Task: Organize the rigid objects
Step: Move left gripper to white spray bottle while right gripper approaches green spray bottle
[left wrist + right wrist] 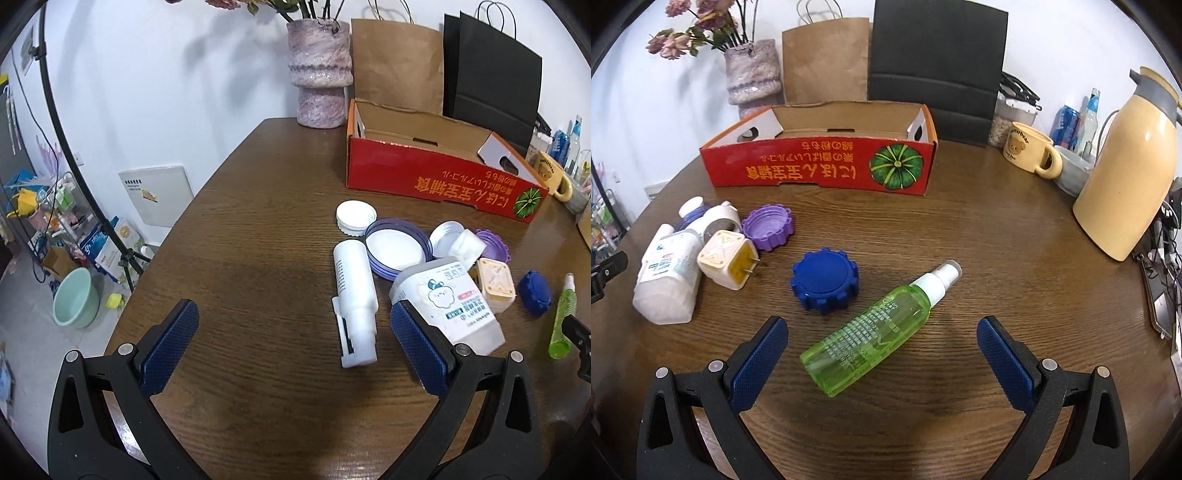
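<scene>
A red cardboard box (436, 177) (820, 166) stands open at the back of the brown table. In front of it lie a white tube bottle (354, 295), a white square bottle (450, 299) (668, 277), a cream plug adapter (495, 284) (727, 258), a blue cap (535, 291) (823, 280), purple lids (397, 247) (768, 227) and white caps (355, 214). A green spray bottle (875, 332) (563, 317) lies between the wide-apart fingers of my right gripper (882, 347). My left gripper (295, 339) is open, the white tube between its fingers nearer the right one.
A stone-like vase (319, 74) with flowers, a brown paper bag (825, 59) and a black bag (938, 62) stand behind the box. A cream thermos (1130, 166), a bear mug (1030, 147) and drink bottles (1082, 118) crowd the right edge. Left of the table, a tripod and floor clutter.
</scene>
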A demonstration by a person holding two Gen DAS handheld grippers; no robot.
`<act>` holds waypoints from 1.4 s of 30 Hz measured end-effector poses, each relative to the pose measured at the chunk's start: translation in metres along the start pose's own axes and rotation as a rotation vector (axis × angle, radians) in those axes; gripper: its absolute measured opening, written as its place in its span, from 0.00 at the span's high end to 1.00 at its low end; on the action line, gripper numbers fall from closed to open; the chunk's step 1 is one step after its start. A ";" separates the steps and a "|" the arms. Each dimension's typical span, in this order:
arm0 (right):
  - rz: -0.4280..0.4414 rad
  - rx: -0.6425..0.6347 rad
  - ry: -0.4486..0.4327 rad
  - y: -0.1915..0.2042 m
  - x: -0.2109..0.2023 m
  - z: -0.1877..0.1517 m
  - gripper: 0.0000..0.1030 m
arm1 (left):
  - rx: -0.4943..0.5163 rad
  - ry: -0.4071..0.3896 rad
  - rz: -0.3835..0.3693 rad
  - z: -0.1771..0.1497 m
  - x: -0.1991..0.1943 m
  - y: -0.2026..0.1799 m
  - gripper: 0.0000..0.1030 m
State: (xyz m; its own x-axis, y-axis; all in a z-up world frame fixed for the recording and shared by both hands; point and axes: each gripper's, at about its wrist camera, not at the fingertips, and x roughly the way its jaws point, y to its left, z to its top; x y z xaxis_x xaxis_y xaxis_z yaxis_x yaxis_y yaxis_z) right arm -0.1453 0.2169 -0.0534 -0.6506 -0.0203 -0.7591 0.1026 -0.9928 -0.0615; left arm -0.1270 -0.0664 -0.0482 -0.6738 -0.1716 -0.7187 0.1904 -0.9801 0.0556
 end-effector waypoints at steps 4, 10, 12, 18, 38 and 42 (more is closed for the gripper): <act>-0.002 0.012 0.025 -0.002 0.008 -0.001 0.00 | 0.013 0.016 0.001 0.003 0.010 -0.005 0.00; 0.005 0.031 0.040 -0.007 0.015 -0.001 0.00 | 0.017 0.044 -0.003 0.005 0.022 -0.009 0.00; 0.009 0.041 0.048 -0.009 0.018 -0.001 0.00 | 0.018 0.052 -0.001 0.005 0.026 -0.011 0.00; 0.020 0.063 0.052 -0.015 0.021 -0.001 0.00 | 0.000 0.065 0.005 0.010 0.036 -0.015 0.01; 0.035 0.058 0.028 -0.015 0.018 -0.004 0.00 | -0.068 0.121 -0.148 0.011 0.058 -0.010 0.42; 0.037 0.066 0.029 -0.017 0.017 -0.004 0.05 | -0.071 0.116 -0.163 0.011 0.056 -0.010 0.64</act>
State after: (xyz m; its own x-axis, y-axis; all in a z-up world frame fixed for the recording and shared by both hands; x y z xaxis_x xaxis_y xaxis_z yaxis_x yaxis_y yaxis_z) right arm -0.1548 0.2336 -0.0678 -0.6255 -0.0544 -0.7783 0.0757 -0.9971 0.0088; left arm -0.1750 -0.0674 -0.0816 -0.6139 0.0056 -0.7894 0.1376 -0.9839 -0.1140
